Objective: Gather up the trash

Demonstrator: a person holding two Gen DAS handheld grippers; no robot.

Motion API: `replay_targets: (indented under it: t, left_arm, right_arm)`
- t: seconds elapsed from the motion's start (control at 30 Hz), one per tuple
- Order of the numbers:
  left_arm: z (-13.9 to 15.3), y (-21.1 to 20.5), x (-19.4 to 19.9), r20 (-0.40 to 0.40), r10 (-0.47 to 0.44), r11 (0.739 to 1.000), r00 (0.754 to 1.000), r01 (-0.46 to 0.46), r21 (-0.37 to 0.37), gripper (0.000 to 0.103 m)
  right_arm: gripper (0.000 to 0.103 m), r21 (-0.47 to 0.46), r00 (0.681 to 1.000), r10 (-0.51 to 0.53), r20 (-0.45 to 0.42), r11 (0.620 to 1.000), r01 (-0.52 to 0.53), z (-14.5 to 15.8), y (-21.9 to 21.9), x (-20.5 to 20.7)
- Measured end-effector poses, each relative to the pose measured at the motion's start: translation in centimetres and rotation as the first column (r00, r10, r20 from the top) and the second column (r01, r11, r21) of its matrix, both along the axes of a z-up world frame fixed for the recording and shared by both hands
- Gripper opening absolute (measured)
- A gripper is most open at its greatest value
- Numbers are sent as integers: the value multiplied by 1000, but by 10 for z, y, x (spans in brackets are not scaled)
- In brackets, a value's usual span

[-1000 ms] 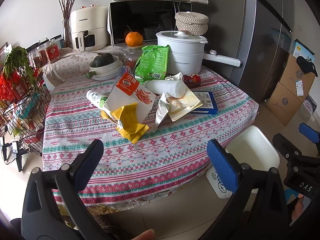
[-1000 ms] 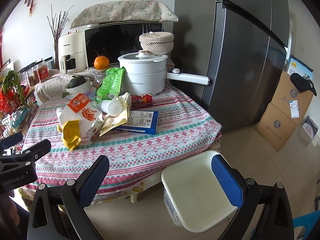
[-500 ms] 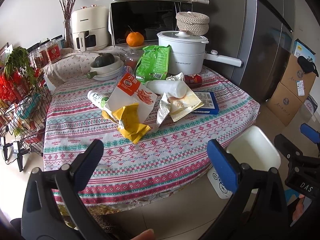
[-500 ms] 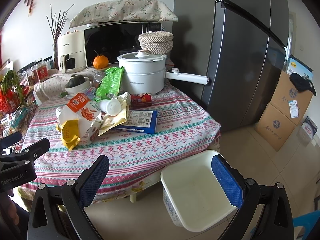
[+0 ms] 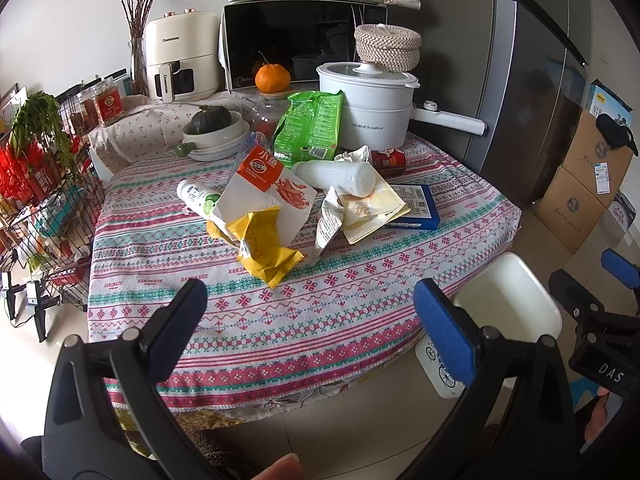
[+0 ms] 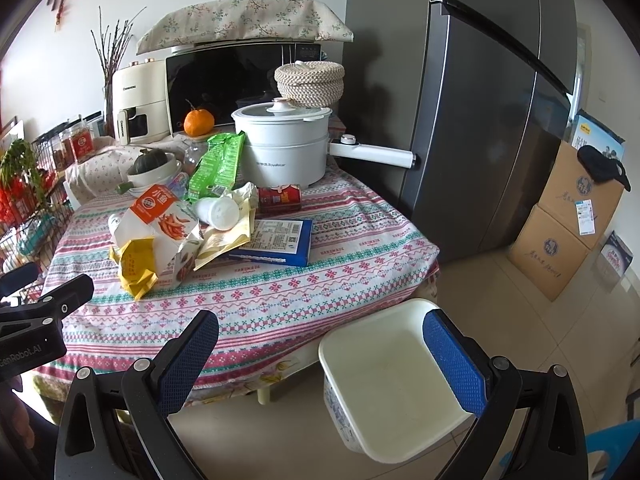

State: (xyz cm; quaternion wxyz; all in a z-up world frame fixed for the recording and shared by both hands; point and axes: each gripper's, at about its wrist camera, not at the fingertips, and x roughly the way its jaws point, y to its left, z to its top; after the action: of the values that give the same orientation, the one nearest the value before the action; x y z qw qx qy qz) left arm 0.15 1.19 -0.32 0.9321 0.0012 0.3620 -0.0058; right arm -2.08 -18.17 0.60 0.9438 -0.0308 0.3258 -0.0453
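Trash lies in a heap on the patterned tablecloth (image 5: 280, 320): a yellow snack bag (image 5: 266, 250), a white-and-orange carton (image 5: 268, 194), a white bottle (image 5: 340, 176), a crumpled cream wrapper (image 5: 360, 212), a blue box (image 5: 414, 208), a red can (image 5: 388, 158) and a green bag (image 5: 312, 126). An empty white bin (image 6: 392, 376) stands on the floor by the table's right corner. My left gripper (image 5: 310, 322) is open and empty in front of the table. My right gripper (image 6: 320, 354) is open and empty, above the bin's edge.
A white pot (image 5: 372, 108), a bowl with a squash (image 5: 214, 130), an orange (image 5: 272, 78), a microwave (image 5: 296, 40) and an air fryer (image 5: 180, 56) stand at the back. A wire rack (image 5: 36, 200) is left; a fridge (image 6: 480, 120) and cardboard boxes (image 6: 568, 232) are right.
Both views have drifted very slightly closer to the table. Nothing on the table has moved and both grippers stay open.
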Motion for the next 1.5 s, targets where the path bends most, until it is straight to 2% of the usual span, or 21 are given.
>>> replay_targets:
  t: [0.4,0.53,0.67,0.8,0.93,1.03,1.13,1.23,1.33,1.4,1.5]
  left_arm:
    - [-2,8,8,-23,31,1000,999,-31,-2,102]
    - [0,25,22,-55,55,998,997,-56,-16,102]
    - [2,47,42,-104,35,998,994,-41,-51,102]
    - [-6,65,72,-171,21,996,985,-36,-82,102]
    - [-31,79,107,-273,-21,986,962,-26,-165,102]
    - [-59,84,130,-347,-44,975,937,-36,-220,96]
    - [-85,87,144,-409,-49,967,911,-59,-247,87]
    - [-101,85,153,-440,-56,953,896,-83,-290,75]
    - [-110,80,158,-466,-61,948,883,-94,-303,53]
    - [-112,75,160,-475,-66,950,878,-91,-300,22]
    - [-109,75,158,-459,-76,949,885,-76,-305,7]
  right_arm:
    - [103,-10,1000,-4,-6,1000,4,4,2,3]
    - [103,24,999,32,-34,999,-32,9,1,11]
    - [103,70,995,61,-77,996,-56,18,-3,28]
    - [103,69,989,79,-126,995,-70,24,-2,52]
    - [103,109,976,124,-181,988,-106,22,3,80]
    - [103,177,964,160,-212,976,-123,7,4,98]
    - [103,253,942,200,-268,958,-132,-18,3,112]
    - [103,268,916,237,-323,951,-151,-37,10,126]
    - [103,294,903,282,-324,937,-188,-42,22,140]
    - [103,330,895,312,-320,922,-204,-44,31,151]
    - [102,366,884,341,-318,905,-217,-49,46,164]
